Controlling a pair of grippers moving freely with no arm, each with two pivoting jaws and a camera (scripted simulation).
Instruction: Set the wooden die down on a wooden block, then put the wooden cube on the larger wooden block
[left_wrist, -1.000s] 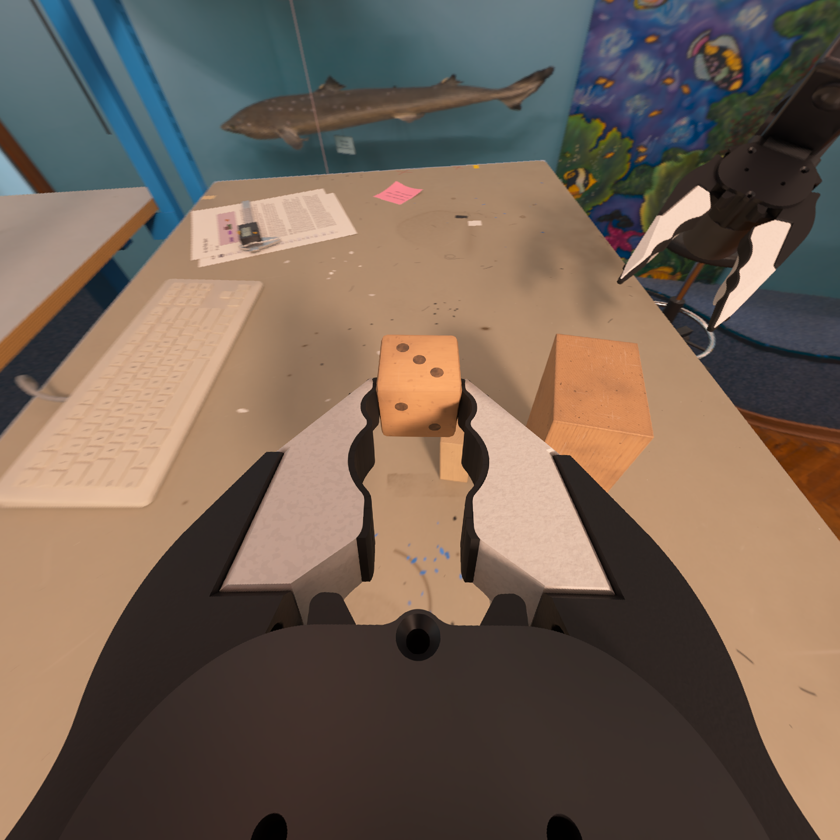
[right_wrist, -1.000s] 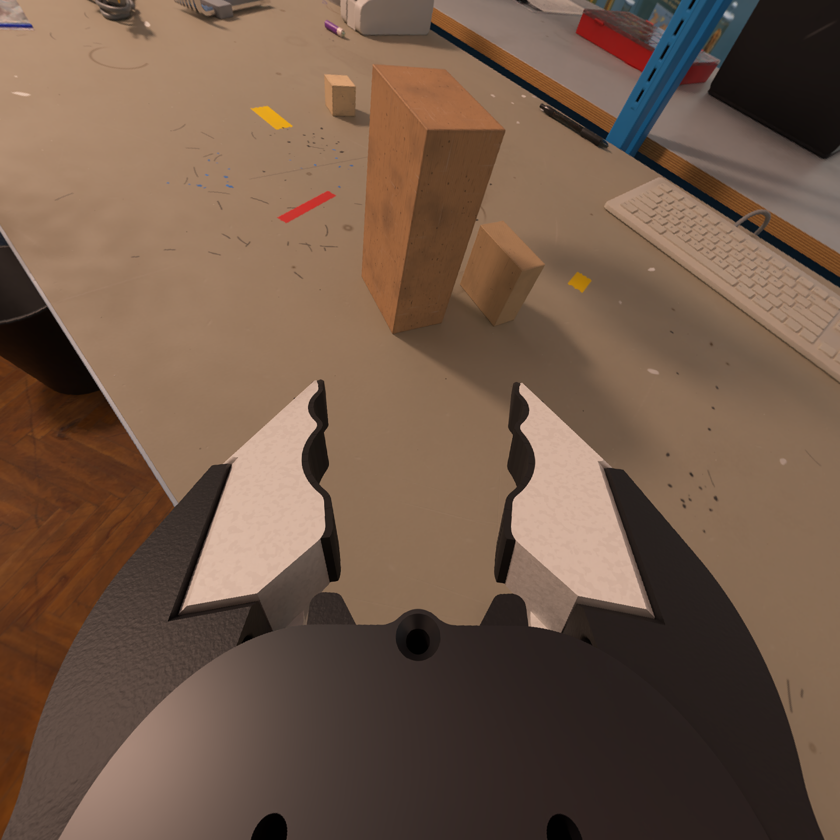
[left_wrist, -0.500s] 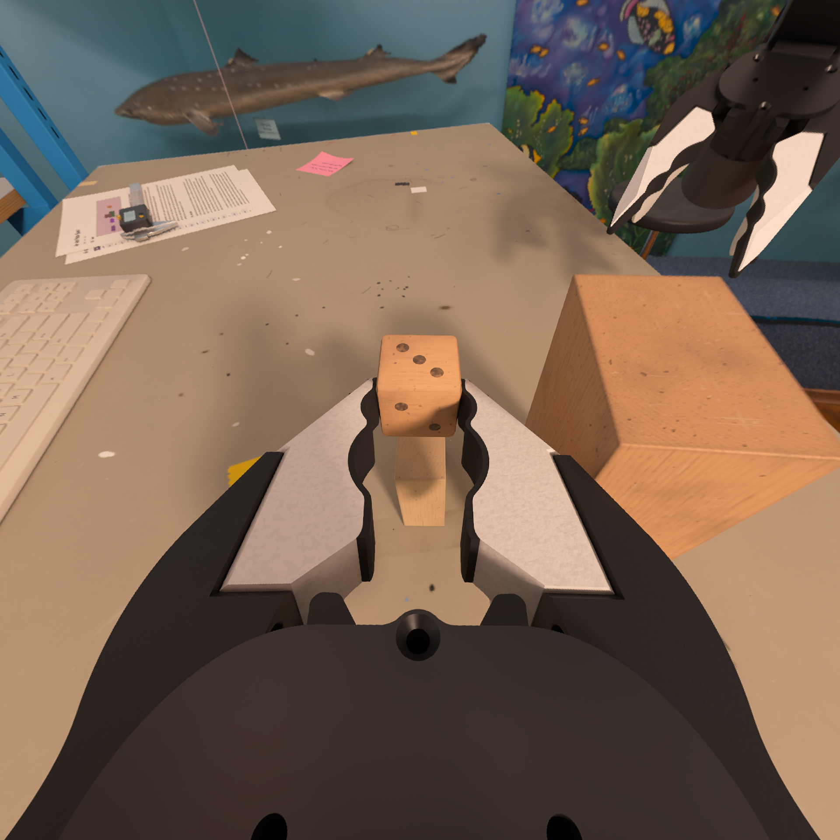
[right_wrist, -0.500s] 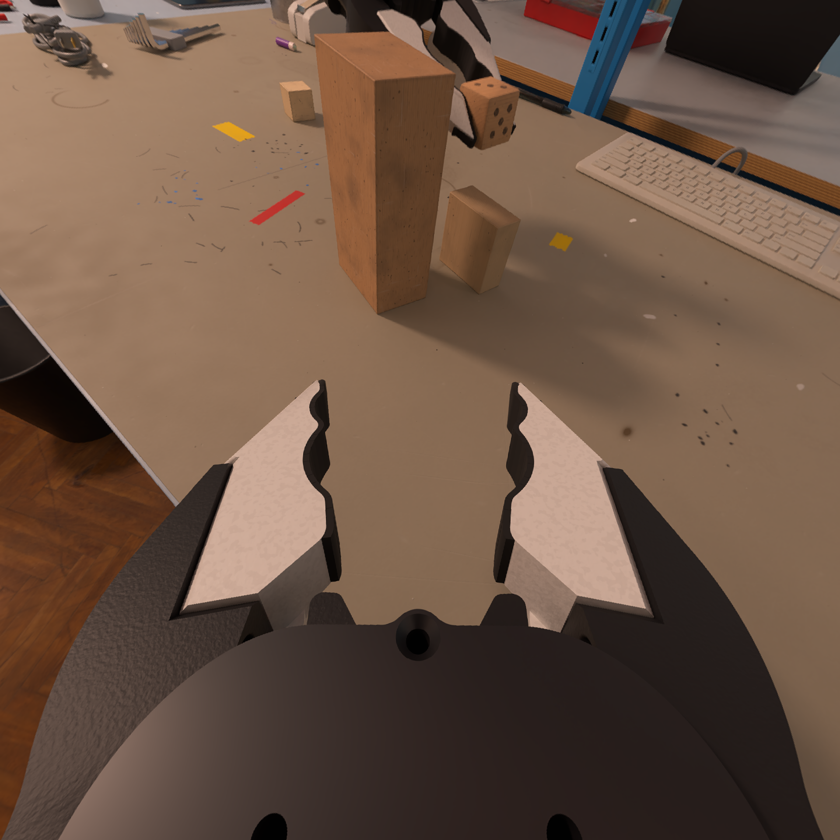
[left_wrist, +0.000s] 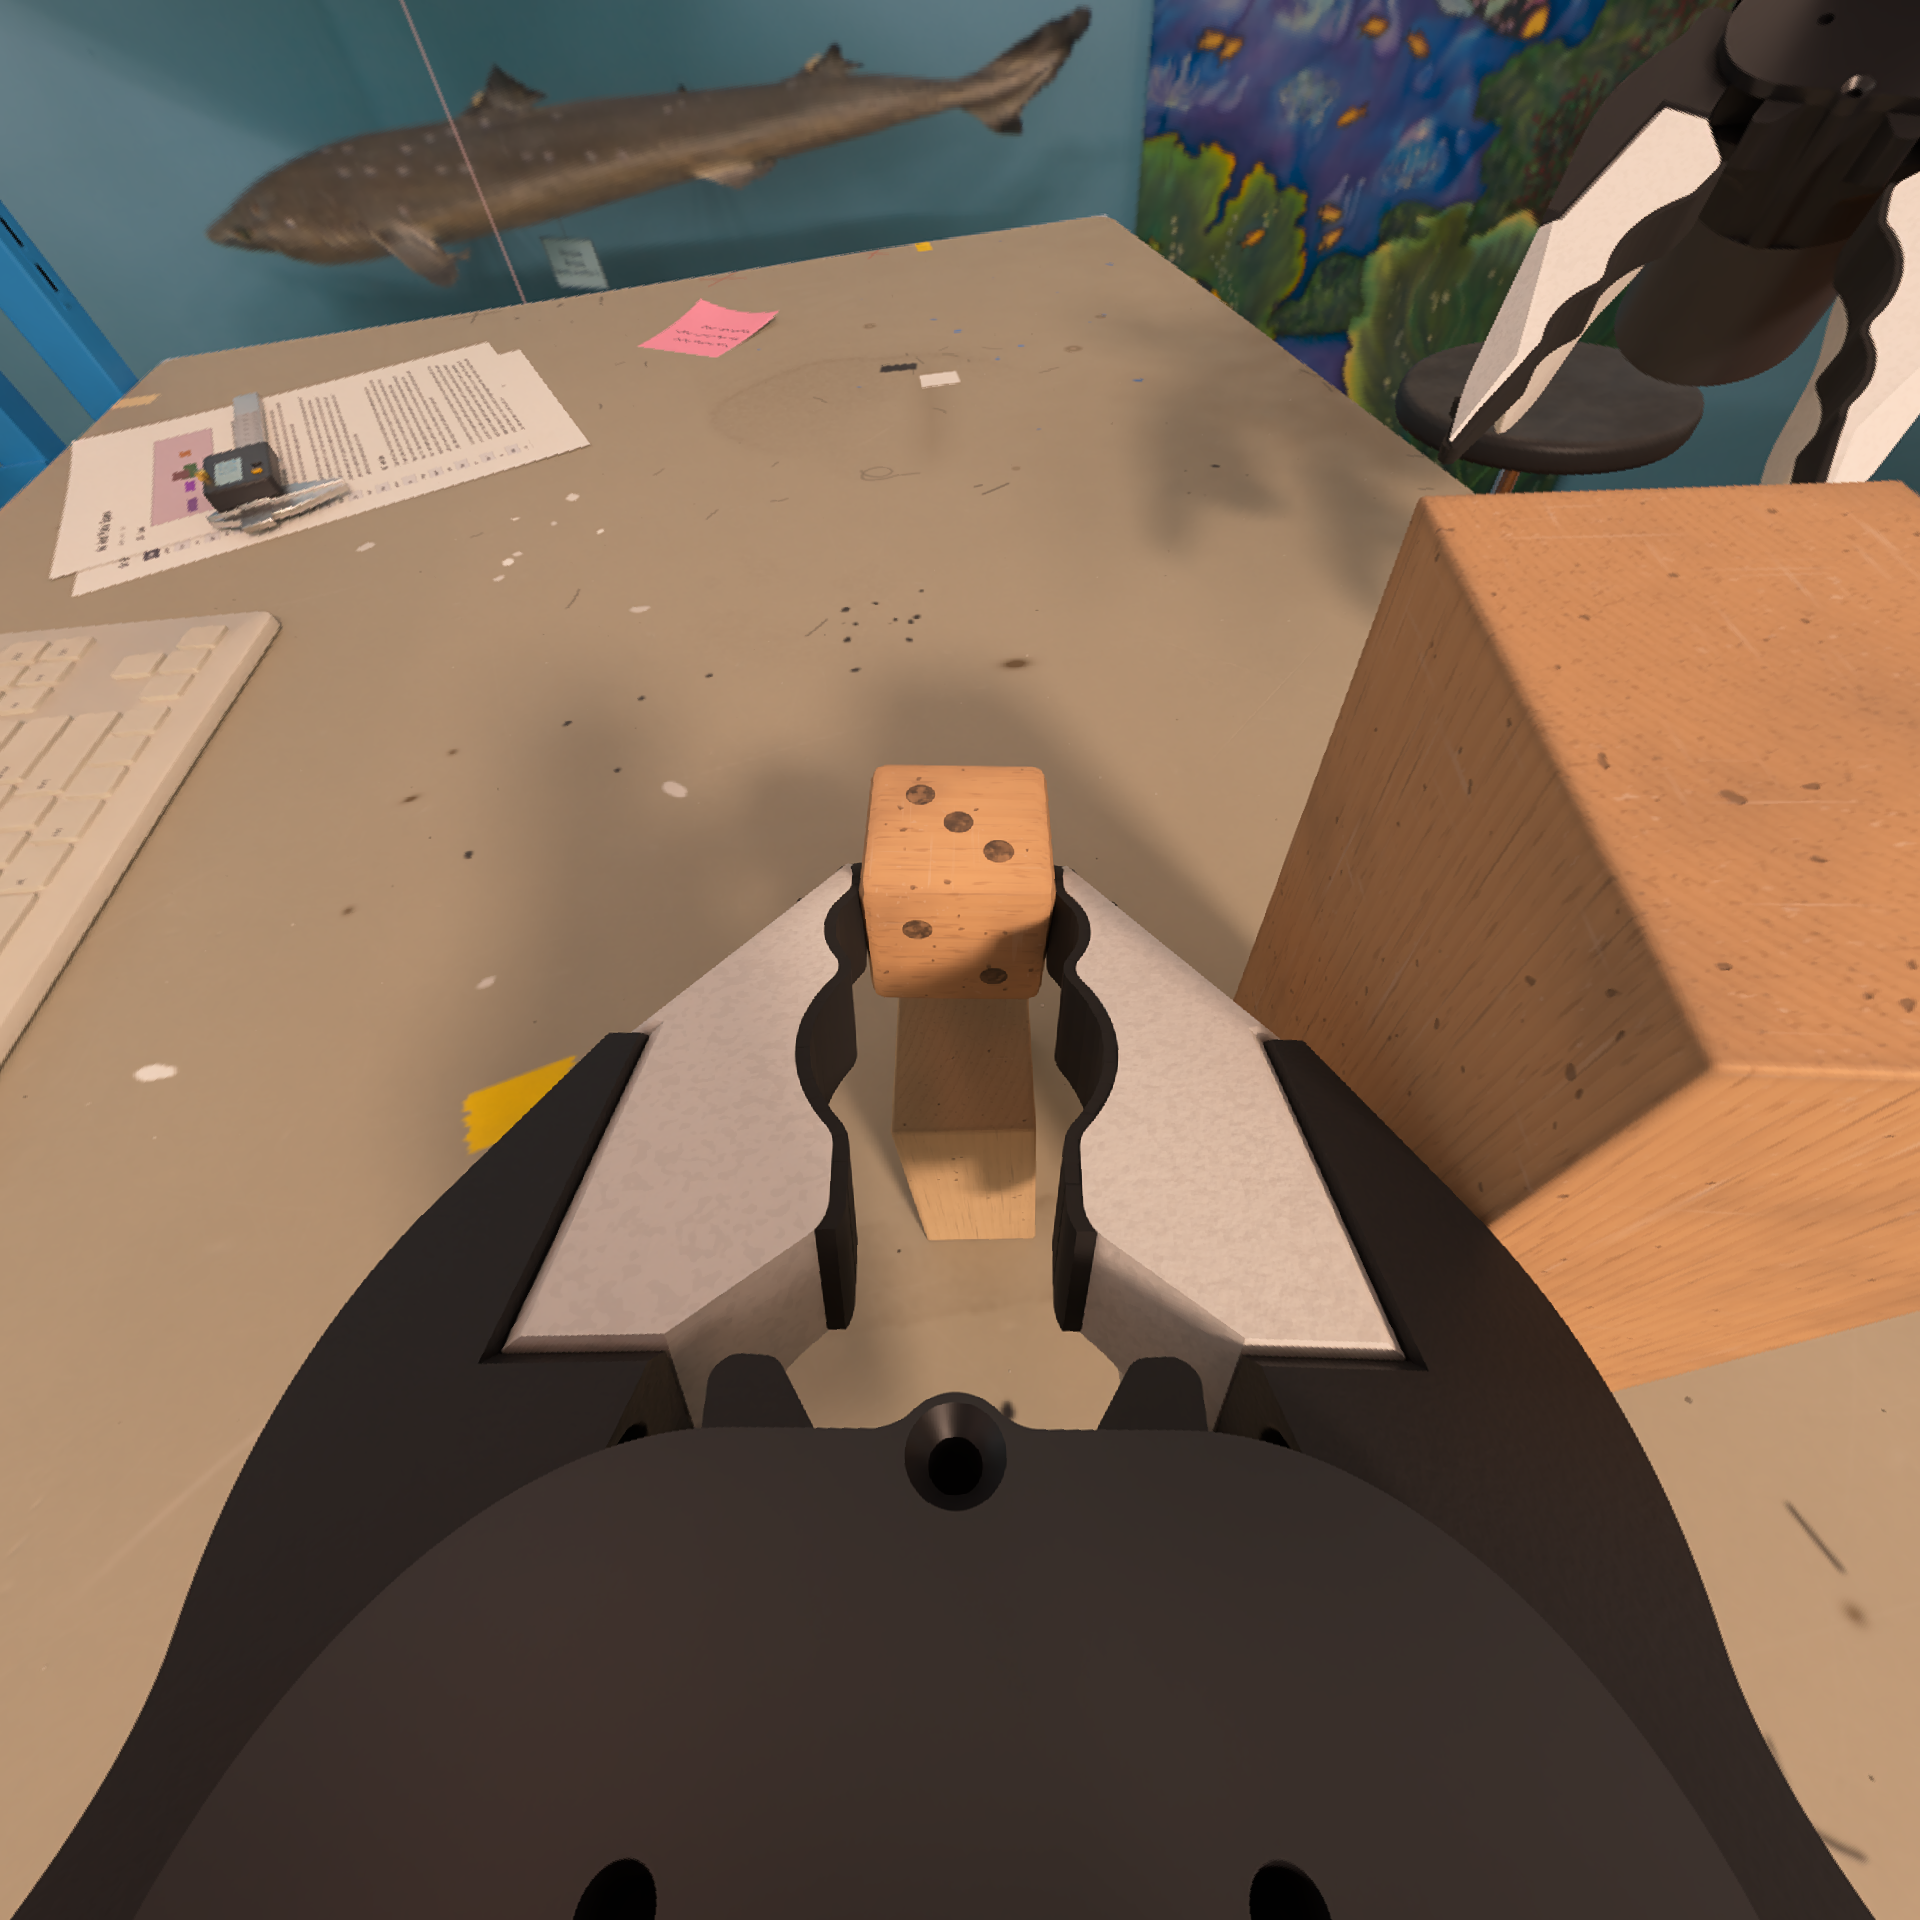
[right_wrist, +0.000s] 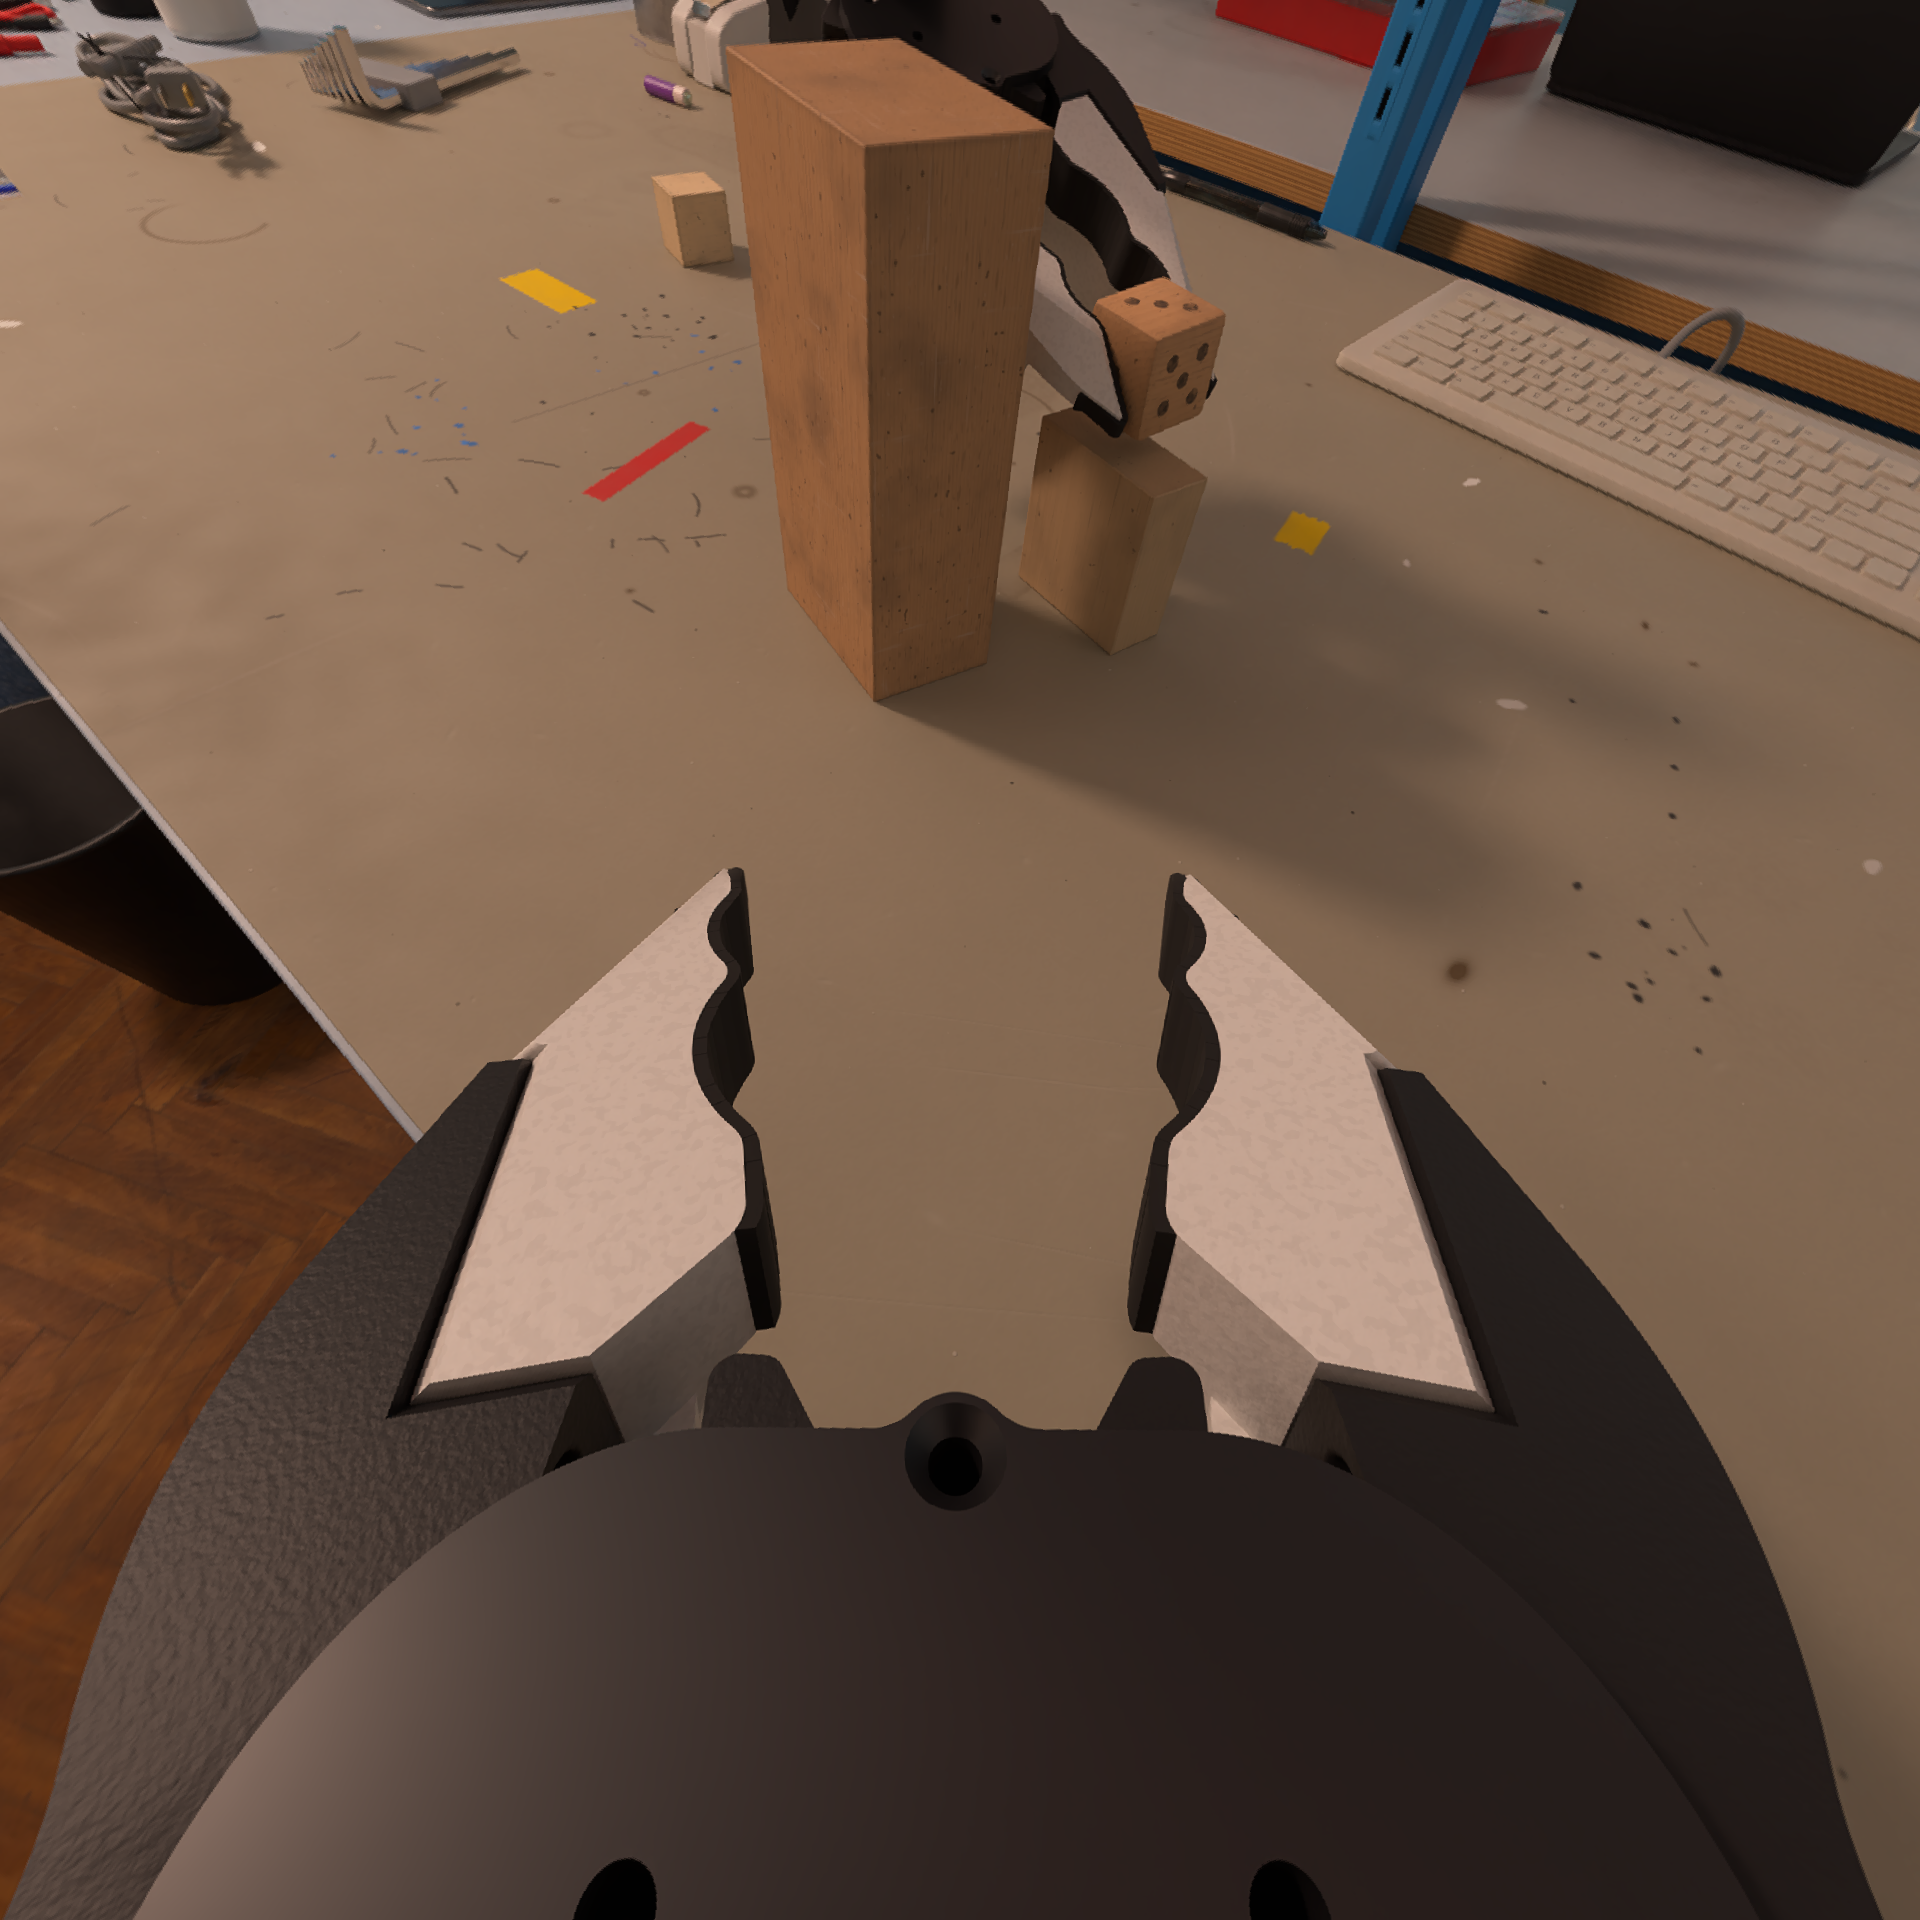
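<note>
My left gripper (left_wrist: 956, 904) is shut on the wooden die (left_wrist: 956, 883) and holds it just above the small pale wooden block (left_wrist: 966, 1132). The tall larger wooden block (left_wrist: 1621, 894) stands right beside it. In the right wrist view the die (right_wrist: 1162, 355) hovers at the top of the small block (right_wrist: 1112, 530), with the tall block (right_wrist: 894, 353) to its left. A small wooden cube (right_wrist: 692, 216) sits on the table behind the tall block. My right gripper (right_wrist: 956, 894) is open and empty above the table, and also shows in the left wrist view (left_wrist: 1662, 343).
A white keyboard (right_wrist: 1652, 426) lies to the right and shows in the left wrist view (left_wrist: 73, 769). Papers with a small device (left_wrist: 301, 457) and a pink note (left_wrist: 707, 327) lie far off. The table edge (right_wrist: 208, 862) runs at left. Tape strips (right_wrist: 646, 459) mark the table.
My left gripper has moved forward and lower with the die, which now hangs just over the small block. The right gripper has tilted slightly; its jaws stay open.
</note>
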